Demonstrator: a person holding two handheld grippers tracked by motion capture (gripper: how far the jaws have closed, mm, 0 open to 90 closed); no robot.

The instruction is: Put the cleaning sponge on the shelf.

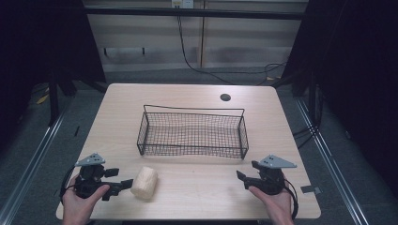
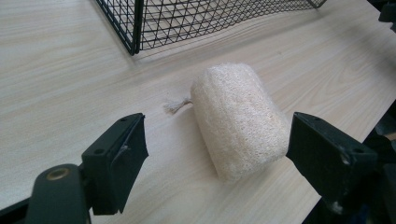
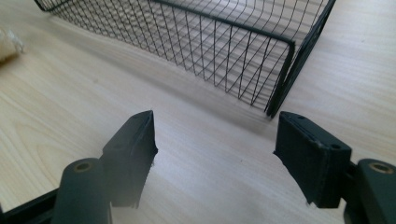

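Low over the near edge of the table (image 1: 197, 93), both of the person's hands rest with their grippers angled inward toward the middle. The left hand (image 1: 80, 204) holds the left gripper (image 1: 123, 185) level, pointing right at the loofah roll (image 1: 144, 183), which lies on its side on the wood just in front of the wire basket (image 1: 192, 133) and apart from it. In the left gripper view the jaws stand spread wide — the loofah roll sits just ahead of them and between their lines, untouched by either pad, a short string tuft at its far end. The right hand (image 1: 274, 199) holds the right gripper (image 1: 246, 178) near the basket's right corner; its jaws are parted with bare table between them, gripping nothing.
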